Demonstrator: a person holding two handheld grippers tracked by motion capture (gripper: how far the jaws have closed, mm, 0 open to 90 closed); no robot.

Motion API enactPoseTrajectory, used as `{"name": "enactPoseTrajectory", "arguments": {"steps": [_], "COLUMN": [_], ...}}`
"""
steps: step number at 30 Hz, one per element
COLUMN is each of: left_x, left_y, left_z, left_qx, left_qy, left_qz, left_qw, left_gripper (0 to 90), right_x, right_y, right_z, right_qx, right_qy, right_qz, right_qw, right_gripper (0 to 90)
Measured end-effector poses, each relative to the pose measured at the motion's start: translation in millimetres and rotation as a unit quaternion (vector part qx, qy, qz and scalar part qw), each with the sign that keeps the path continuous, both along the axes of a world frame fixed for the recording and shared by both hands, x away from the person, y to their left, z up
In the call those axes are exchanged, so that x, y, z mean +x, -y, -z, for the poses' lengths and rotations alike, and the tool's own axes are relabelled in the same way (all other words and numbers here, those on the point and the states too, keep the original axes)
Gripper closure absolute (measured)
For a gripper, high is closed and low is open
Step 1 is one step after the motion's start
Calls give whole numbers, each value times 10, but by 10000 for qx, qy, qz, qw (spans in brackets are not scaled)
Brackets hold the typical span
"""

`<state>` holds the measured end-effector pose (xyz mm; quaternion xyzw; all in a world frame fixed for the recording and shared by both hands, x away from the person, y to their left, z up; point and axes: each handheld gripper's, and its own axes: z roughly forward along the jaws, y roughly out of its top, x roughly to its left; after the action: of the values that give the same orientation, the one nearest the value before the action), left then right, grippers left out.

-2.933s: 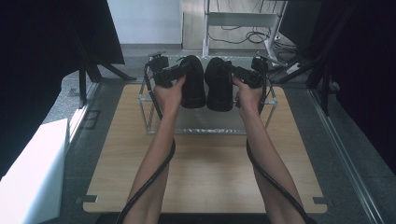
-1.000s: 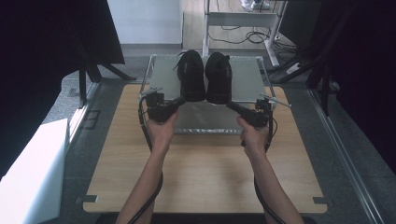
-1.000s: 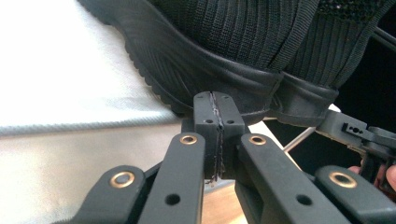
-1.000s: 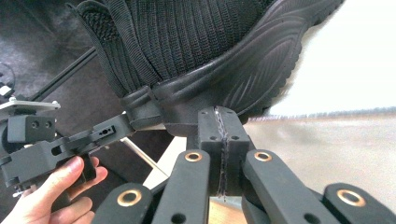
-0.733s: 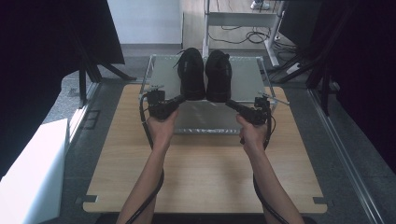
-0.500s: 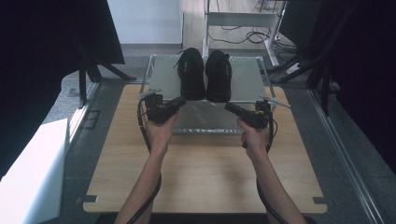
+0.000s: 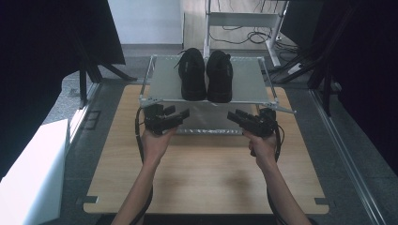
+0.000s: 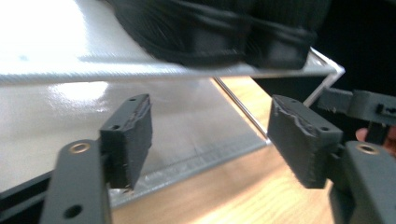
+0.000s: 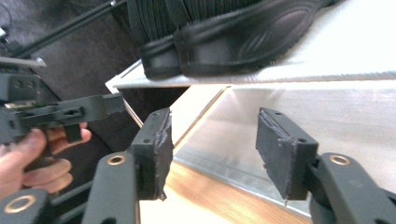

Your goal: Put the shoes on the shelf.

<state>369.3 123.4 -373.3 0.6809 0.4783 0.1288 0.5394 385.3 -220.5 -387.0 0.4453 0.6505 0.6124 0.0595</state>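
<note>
- A pair of black shoes sits side by side on the top shelf of a grey two-tier rack, toes pointing away from the person, heels toward the near edge.
- Both shoes look matte black, laced, with thick ribbed soles; in the left gripper view the heels hang right at the shelf's front lip, and in the right gripper view the sole edges show a moulded pattern.
- The rack stands at the far end of a light wooden table, its lower shelf shining below the top one.
- The left gripper is held in front of the rack, just below the top shelf, jaws spread wide with nothing between them.
- The right gripper mirrors it on the other side, jaws also wide apart and empty, pointing in toward the left one.
- Compared with 2.9 seconds ago, big change: then both grippers were up at the shoes on the rack, and now the hands are pulled back to the near side, clear of the shoes.
- Since half a second ago, hardly anything has shifted; the shoes rest in the same spot and the grippers hold nearly the same pose.
</note>
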Motion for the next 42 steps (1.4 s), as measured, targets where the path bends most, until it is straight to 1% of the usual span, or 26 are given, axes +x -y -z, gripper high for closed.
{"name": "enactPoseTrajectory", "arguments": {"steps": [4,9,12,14,16,17,19,21,23,25,27,30,31,33,35,37,39,41,42], "left_x": [-107,-228,-307,-362,-424,-456,-525,-594,-659,-723,-786,-871,-907,-964,-1013,-1061,-1092,-1103,-1104], "left_y": [56,64,32,7,-16,-28,-47,-63,-80,-100,-119,-148,-162,-178,-188,-198,-195,-171,-151], "left_z": [27,119,179,218,256,275,316,364,424,492,569,694,758,862,963,1052,1121,1172,1197], "left_qx": [362,613,742,803,909,977,1124,1277,1368,1445,1476,1501,1509,1583,1654,1662,1685,1773,1837], "left_qy": [54,81,71,62,62,68,87,94,88,59,35,-3,-34,-99,-180,-167,-227,-307,-352], "left_qz": [87,40,-7,-21,-41,-42,-62,-83,-57,-3,17,26,51,44,69,87,125,177,214], "left_qw": [9993,9981,9972,9967,9958,9952,9936,9917,9905,9895,9890,9887,9885,9873,9860,9859,9854,9835,9821], "left_gripper": [207,142,134,119,100,90,61,28,7,3,3,1,0,0,0,0,0,0,0], "right_x": [-68,-170,-243,-296,-354,-384,-441,-503,-559,-613,-664,-741,-760,-810,-842,-861,-887,-903,-906], "right_y": [39,96,137,166,194,211,247,282,316,354,396,461,476,517,546,565,576,574,570], "right_z": [36,68,86,101,124,139,179,224,278,332,389,479,503,588,672,757,846,937,978], "right_qx": [-284,-496,-656,-804,-1065,-1167,-1295,-1387,-1483,-1575,-1663,-1728,-1758,-1847,-1957,-2162,-2352,-2522,-2618], "right_qy": [106,196,253,290,345,370,389,366,344,280,253,175,157,108,31,-83,-130,-192,-229], "right_qz": [-33,-106,-114,-119,-120,-152,-212,-219,-250,-276,-286,-280,-270,-256,-260,-285,-234,-222,-244], "right_qw": [9995,9985,9975,9963,9936,9924,9906,9894,9880,9867,9853,9844,9839,9824,9803,9759,9716,9672,9645], "right_gripper": [410,354,320,296,271,255,238,218,198,170,155,144,143,137,129,108,95,70,58]}}
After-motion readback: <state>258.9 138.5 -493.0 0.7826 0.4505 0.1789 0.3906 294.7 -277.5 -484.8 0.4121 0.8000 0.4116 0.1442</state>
